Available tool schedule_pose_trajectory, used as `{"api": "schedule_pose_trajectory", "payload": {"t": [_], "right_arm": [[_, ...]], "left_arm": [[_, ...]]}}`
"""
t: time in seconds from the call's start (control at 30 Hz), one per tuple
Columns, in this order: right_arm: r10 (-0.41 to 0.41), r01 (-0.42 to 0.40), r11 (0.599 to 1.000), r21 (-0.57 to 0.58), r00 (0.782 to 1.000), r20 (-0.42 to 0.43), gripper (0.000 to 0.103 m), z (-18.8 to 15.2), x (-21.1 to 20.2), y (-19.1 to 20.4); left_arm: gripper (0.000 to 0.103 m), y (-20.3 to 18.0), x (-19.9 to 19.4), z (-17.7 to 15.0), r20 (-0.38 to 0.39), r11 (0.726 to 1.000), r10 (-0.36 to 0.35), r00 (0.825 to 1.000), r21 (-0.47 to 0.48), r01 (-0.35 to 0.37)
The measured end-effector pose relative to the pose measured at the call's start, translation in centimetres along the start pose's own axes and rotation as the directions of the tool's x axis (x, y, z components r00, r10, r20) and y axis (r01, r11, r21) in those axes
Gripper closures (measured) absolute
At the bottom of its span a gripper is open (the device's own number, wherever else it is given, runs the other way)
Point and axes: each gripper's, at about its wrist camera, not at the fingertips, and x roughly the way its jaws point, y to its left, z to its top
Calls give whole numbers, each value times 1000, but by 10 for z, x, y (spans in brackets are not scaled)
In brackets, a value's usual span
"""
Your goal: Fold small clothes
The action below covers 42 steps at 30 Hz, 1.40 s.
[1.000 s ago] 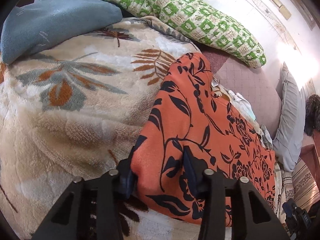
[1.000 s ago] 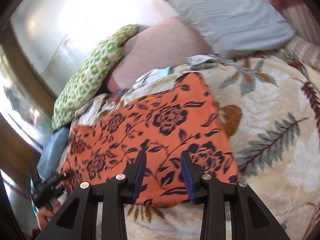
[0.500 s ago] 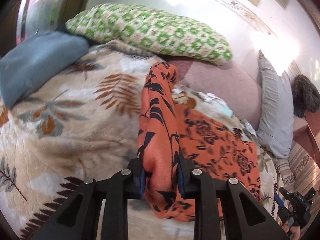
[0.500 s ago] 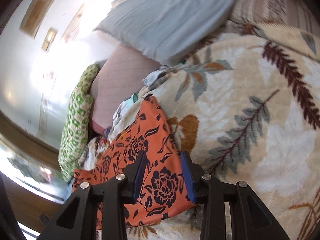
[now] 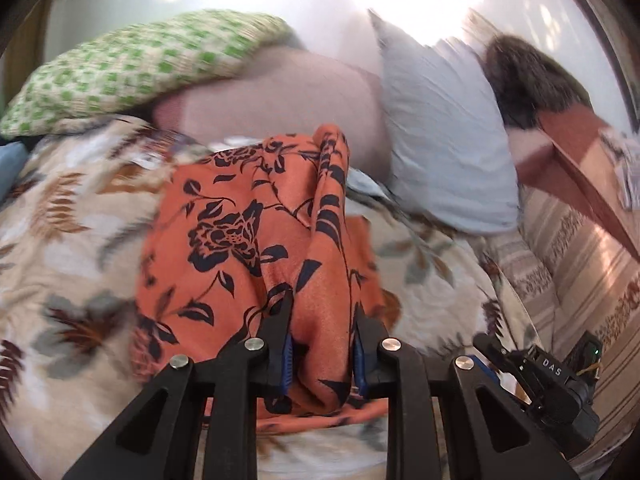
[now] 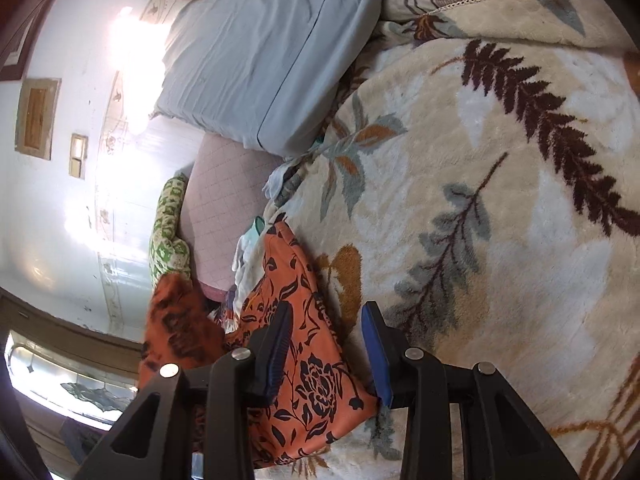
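While my left gripper [image 5: 322,344] stayed clamped on the orange cloth [image 5: 244,236], its lifted edge ran straight ahead. My right gripper [image 6: 326,350] stood apart over the cloth's near corner.

The orange garment [image 5: 224,236] is a thin, slightly glossy cloth printed with dark navy roses, leaves and trailing stems. Most of it lies spread on the bed cover, its far edge reaching toward the pillows at the head of the bed. One side is lifted off the flat part and gathered into a narrow upright ridge of folds that runs from the far edge toward the near edge, standing above the layer beneath. In the right wrist view the same cloth [image 6: 316,392] lies flat with a near corner pointing right, while a blurred, raised bunch of it hangs at the left.
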Motion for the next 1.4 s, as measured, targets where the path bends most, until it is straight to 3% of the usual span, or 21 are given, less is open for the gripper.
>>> {"api": "schedule_pose_trajectory", "payload": {"t": [0.13,0.2,0.27,0.33,0.4,0.53,0.67,0.77,0.83,0.9,0.97,1.07,1.13,1.2,1.3,1.4], "right_arm": [[-12,11,1000,29,1000,28,64,13,-5,-12],[-21,20,999,45,999,29,64,17,-4,-19],[-26,24,998,59,999,24,64,21,-3,-24],[-36,35,998,59,999,20,64,24,-2,-28],[-46,45,998,45,999,17,64,25,-1,-26],[-43,43,999,19,999,-8,64,23,6,-21],[-19,20,998,-63,1000,13,64,20,1,-6],[89,-88,984,-155,996,-1,63,12,1,17],[207,-221,952,-213,975,-86,63,1,11,38],[288,-324,915,-239,942,-174,63,-11,22,56],[312,-368,894,-254,920,-237,63,-24,33,69],[214,-306,921,-241,915,-341,63,-38,64,66],[48,-134,966,-220,933,-357,64,-42,85,44],[-71,2,979,-203,940,-333,65,-38,93,25],[-56,-5,982,-187,947,-317,66,-32,89,22],[-56,-14,967,-256,962,-268,62,-31,84,36]], "left_arm": [[80,-50,59,-34,-96,998,4,995,70,3],[78,-58,80,-50,-111,993,45,993,110,-33],[75,-54,88,-57,-115,995,30,993,102,-19],[61,-51,83,-54,-113,996,-25,993,77,34],[35,-51,73,-47,-128,994,-86,988,61,94],[31,-59,32,-30,-63,979,-94,994,174,104],[23,-37,-6,-9,78,964,24,997,262,-44],[23,-2,-11,5,89,954,183,979,226,-199],[23,27,-7,5,58,941,283,957,177,-288],[23,52,-3,-2,13,942,307,952,136,-306],[23,64,1,-13,-9,942,310,951,136,-306],[23,69,24,-31,-49,925,342,938,193,-327],[21,79,49,-45,-152,924,357,922,203,-325],[20,93,54,-51,-216,952,300,929,131,-276],[20,90,45,-41,-212,951,296,932,154,-267],[20,78,28,-20,-135,935,312,940,219,-279]]}}
